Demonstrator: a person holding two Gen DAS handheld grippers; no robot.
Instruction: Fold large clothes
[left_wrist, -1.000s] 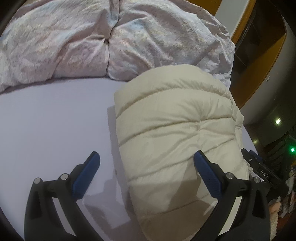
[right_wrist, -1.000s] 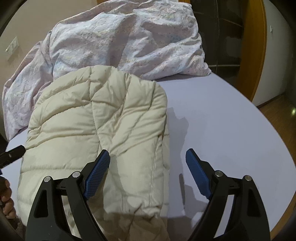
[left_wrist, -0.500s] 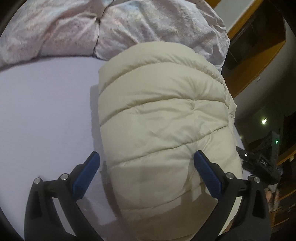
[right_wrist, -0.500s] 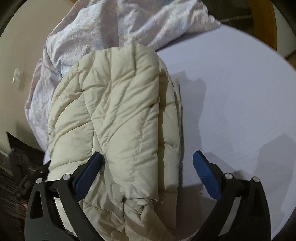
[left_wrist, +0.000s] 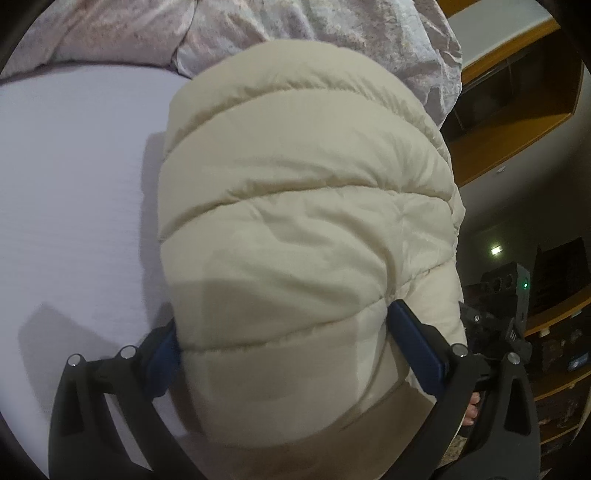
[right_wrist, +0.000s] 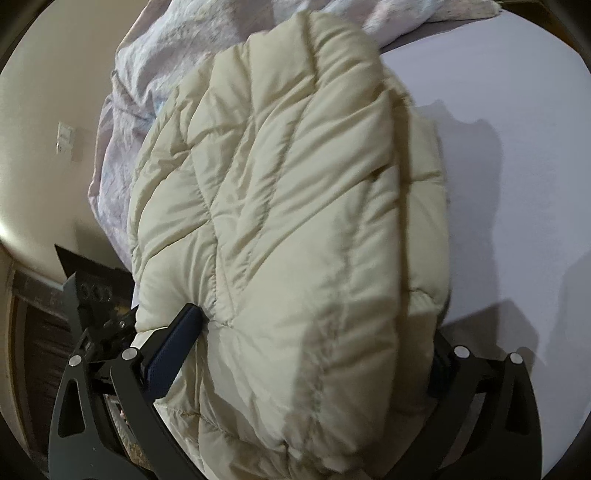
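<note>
A cream quilted puffer jacket (left_wrist: 306, 229), folded into a thick bundle, is lying on the pale lilac bed sheet (left_wrist: 70, 192), its long axis running from the near edge of the bed toward the crumpled floral duvet (left_wrist: 295, 33) at the far end, which its far end is reaching or overlapping.

The left gripper (left_wrist: 288, 347) is reaching over the near end of the bundle with its fingers (left_wrist: 417, 343) spread wide; the jacket's near end is bulging between them and both blue pads are lying against the fabric, though a firm squeeze cannot be told. The right gripper (right_wrist: 314, 343) is likewise straddling the near end with its fingers (right_wrist: 177, 336) at full spread; the left pad is pressing a dent into the quilting, the right one mostly hidden behind the jacket.

The left view is showing horizontal quilted bands, wooden shelving (left_wrist: 517, 122) and a green light at the right. The right view is showing diagonal seams and layered edges along the jacket's right side, plus a wall switch (right_wrist: 64, 137) at the left.
</note>
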